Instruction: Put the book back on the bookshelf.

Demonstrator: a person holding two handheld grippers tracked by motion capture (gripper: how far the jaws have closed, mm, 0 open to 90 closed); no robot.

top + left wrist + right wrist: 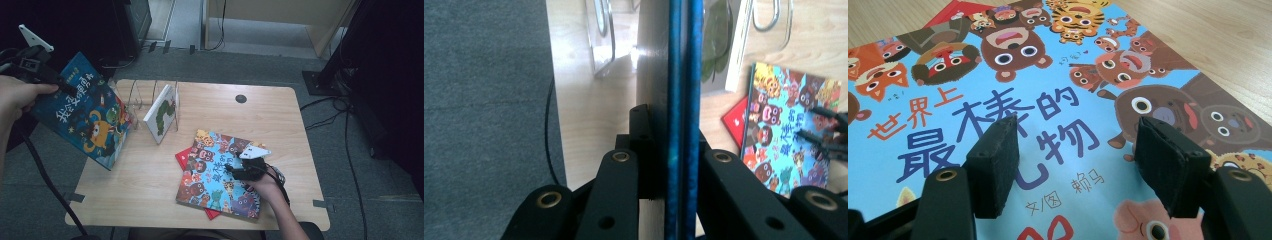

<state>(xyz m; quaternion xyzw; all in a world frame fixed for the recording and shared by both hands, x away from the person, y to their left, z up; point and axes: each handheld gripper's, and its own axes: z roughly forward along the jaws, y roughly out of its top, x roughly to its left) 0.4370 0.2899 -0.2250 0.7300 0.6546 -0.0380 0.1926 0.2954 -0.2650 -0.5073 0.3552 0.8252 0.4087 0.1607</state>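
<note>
My left gripper (67, 87) is raised beyond the table's left edge, shut on a dark blue picture book (82, 117) with monsters on its cover. In the left gripper view the book's edge (681, 100) runs upright between the jaws of my left gripper (674, 135). A light blue animal book (215, 175) lies flat on a red book (184, 157) at the front right. My right gripper (234, 162) rests over it. Its jaws stand apart above the cover (1058, 80), my right gripper (1080, 165) holding nothing.
A clear wire book rack (145, 97) stands at the back left of the wooden table (150, 185), with a white caterpillar book (161, 114) leaning in it. A dark round hole (241, 98) sits near the far edge. Cables and dark stands surround the table.
</note>
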